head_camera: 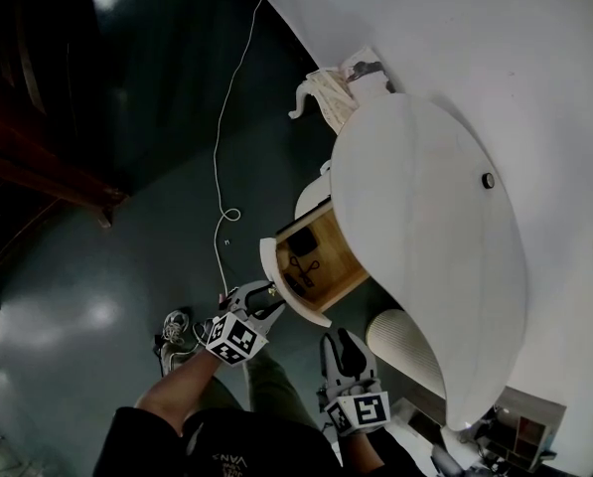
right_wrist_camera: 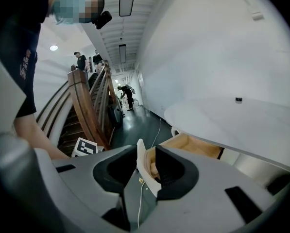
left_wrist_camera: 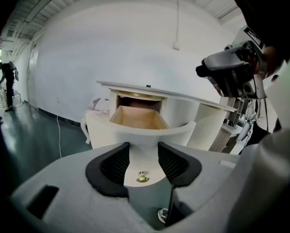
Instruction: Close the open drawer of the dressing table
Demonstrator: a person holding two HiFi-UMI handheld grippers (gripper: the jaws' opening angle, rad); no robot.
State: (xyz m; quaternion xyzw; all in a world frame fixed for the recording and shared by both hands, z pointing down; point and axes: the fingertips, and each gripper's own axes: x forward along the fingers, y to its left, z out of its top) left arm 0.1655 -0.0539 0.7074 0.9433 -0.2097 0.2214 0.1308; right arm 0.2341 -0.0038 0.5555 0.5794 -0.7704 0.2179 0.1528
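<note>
The white, curved-front wooden drawer (head_camera: 276,278) stands pulled out from under the white oval-topped dressing table (head_camera: 415,217), so I judge that none of the closing is done and the whole push remains. My left gripper (left_wrist_camera: 143,161), jaws apart and empty, faces the drawer front and its small brass knob (left_wrist_camera: 143,178) from near. My right gripper (right_wrist_camera: 145,166), to the right, is likewise parted, the front's end showing in its gap with no pad visibly pressing.
</note>
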